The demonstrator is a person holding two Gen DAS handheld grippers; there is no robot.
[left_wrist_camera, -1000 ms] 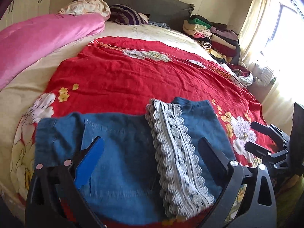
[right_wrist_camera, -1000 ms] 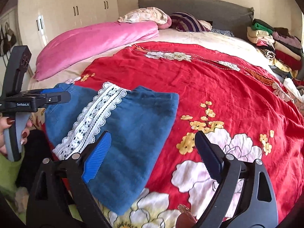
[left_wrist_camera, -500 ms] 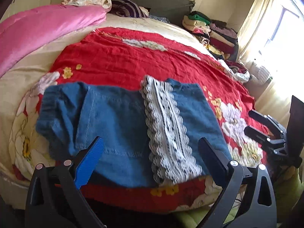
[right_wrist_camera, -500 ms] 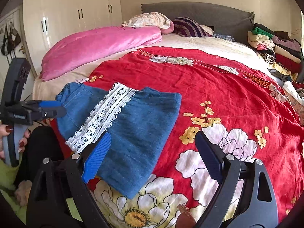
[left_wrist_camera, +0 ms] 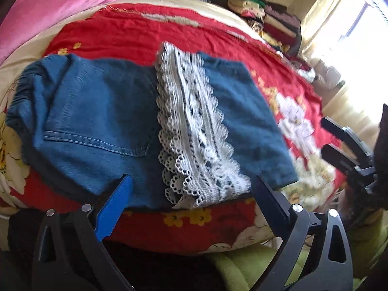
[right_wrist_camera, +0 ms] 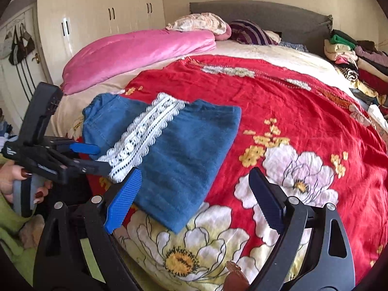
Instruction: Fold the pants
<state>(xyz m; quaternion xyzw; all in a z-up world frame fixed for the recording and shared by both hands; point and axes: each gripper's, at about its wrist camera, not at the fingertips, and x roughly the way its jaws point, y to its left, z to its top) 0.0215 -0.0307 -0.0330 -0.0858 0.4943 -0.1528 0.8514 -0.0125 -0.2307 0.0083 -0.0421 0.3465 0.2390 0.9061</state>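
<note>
Blue denim pants [left_wrist_camera: 101,126] with a white lace hem [left_wrist_camera: 194,131] lie folded on the red floral bedspread [left_wrist_camera: 150,31] near the bed's front edge. They also show in the right wrist view [right_wrist_camera: 184,150], lace [right_wrist_camera: 143,135] on top. My left gripper [left_wrist_camera: 191,191] is open and empty, just off the front edge of the pants; it also shows in the right wrist view [right_wrist_camera: 94,155]. My right gripper [right_wrist_camera: 194,181] is open and empty, above the pants' right corner; it shows at the right edge of the left wrist view [left_wrist_camera: 329,133].
A pink duvet [right_wrist_camera: 135,53] lies along the bed's left side, pillows [right_wrist_camera: 201,23] by the grey headboard [right_wrist_camera: 266,17]. A stack of folded clothes [right_wrist_camera: 351,58] sits at the far right. A wardrobe [right_wrist_camera: 97,24] stands left, a bright window [left_wrist_camera: 359,29] right.
Both grippers have drawn back from the pants toward the bed's front edge, still open. The pants lie as before.
</note>
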